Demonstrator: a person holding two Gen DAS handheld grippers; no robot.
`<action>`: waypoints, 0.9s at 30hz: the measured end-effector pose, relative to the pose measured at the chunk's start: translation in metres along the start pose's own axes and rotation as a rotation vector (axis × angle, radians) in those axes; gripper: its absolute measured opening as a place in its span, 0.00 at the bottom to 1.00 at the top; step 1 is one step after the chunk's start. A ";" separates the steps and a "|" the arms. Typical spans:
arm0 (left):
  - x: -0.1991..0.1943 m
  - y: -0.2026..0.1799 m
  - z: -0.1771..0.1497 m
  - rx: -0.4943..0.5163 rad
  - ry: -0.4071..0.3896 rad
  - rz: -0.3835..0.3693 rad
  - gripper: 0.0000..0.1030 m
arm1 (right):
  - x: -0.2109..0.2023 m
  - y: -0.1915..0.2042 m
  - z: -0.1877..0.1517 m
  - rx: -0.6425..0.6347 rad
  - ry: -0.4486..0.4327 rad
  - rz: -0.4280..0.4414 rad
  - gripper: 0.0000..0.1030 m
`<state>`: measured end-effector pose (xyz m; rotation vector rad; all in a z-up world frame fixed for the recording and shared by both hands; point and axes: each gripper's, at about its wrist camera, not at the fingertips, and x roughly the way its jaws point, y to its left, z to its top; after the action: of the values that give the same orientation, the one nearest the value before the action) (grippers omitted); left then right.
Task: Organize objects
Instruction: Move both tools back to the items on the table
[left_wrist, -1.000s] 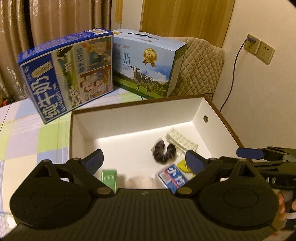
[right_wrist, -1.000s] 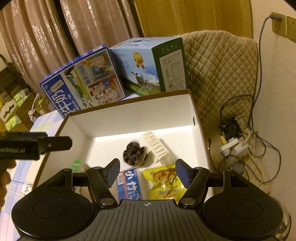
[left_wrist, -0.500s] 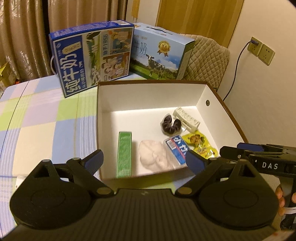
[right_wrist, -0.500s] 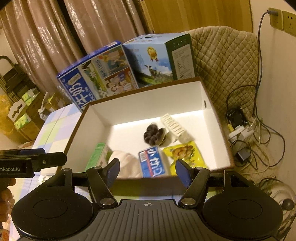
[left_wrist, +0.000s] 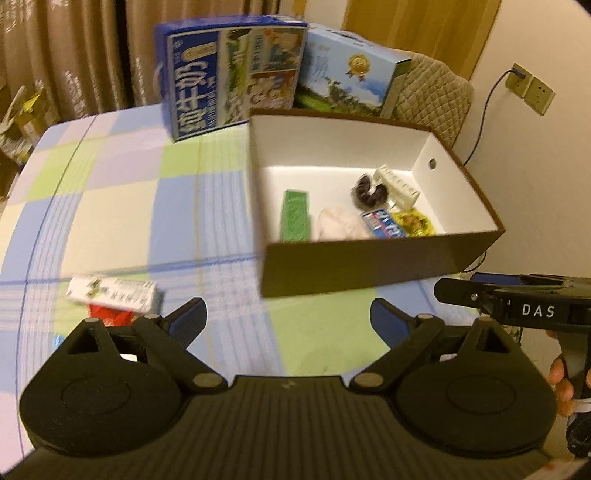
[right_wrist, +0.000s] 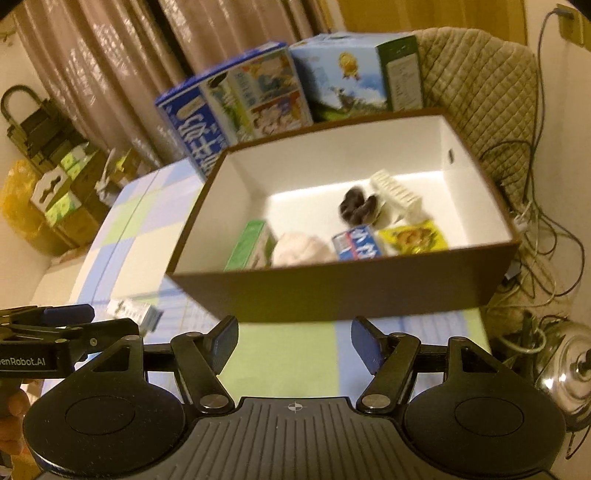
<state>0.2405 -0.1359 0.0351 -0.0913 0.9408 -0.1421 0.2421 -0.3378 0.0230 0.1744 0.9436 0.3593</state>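
A brown box with a white inside (left_wrist: 369, 267) (right_wrist: 343, 288) stands on the checked tablecloth. In it lie a green packet (left_wrist: 294, 216) (right_wrist: 246, 245), a pale soft bundle (left_wrist: 338, 225) (right_wrist: 301, 251), a blue packet (left_wrist: 384, 227) (right_wrist: 355, 245), a yellow snack bag (left_wrist: 413, 221) (right_wrist: 413, 236), a dark ring-shaped item (left_wrist: 369, 188) (right_wrist: 356, 206) and a white strip pack (left_wrist: 397, 181) (right_wrist: 397, 190). A white-and-red packet (left_wrist: 112, 297) (right_wrist: 135, 310) lies outside on the cloth, left of the box. My left gripper (left_wrist: 288, 321) and right gripper (right_wrist: 294, 341) are both open and empty, hanging over the cloth in front of the box.
Two milk cartons (left_wrist: 229, 74) (left_wrist: 351, 70) stand behind the box. A quilted chair back (right_wrist: 480, 85) sits at the far right, with cables and a metal kettle (right_wrist: 569, 365) on the floor. Stacked boxes (right_wrist: 55, 177) lie left of the table.
Both grippers have drawn back from over the box to the cloth in front of it, still open. The left one has swung left, bringing the white-and-red packet into view.
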 end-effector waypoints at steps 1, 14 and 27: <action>-0.003 0.005 -0.005 -0.007 0.003 0.006 0.91 | 0.002 0.005 -0.003 -0.007 0.006 -0.001 0.63; -0.031 0.072 -0.049 -0.113 0.029 0.071 0.91 | 0.029 0.065 -0.033 -0.070 0.097 0.025 0.63; -0.045 0.132 -0.081 -0.196 0.054 0.143 0.91 | 0.058 0.113 -0.050 -0.142 0.164 0.051 0.63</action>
<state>0.1594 0.0005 0.0050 -0.2018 1.0099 0.0805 0.2074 -0.2116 -0.0160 0.0396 1.0721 0.4914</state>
